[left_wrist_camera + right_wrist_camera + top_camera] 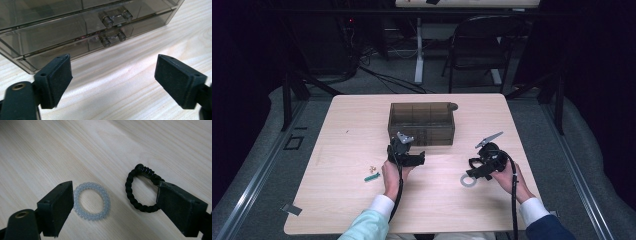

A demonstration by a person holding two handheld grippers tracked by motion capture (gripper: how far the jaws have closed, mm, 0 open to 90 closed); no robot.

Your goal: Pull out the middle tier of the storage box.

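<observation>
Hovering my spread right gripper [115, 202] over the pale coiled plastic hair ring [91, 201] and black braided bracelet [140, 188] on the table, I judge a pick next; my left gripper [113, 80], released, faces the smoky transparent drawer box [75, 32].

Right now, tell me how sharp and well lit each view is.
High view: lit table, dark surroundings. Left gripper view: soft focus, glare off the smoked drawer box. Right gripper view: the clear coil hair tie and black braided bracelet are sharp, with faint shadows.
</observation>
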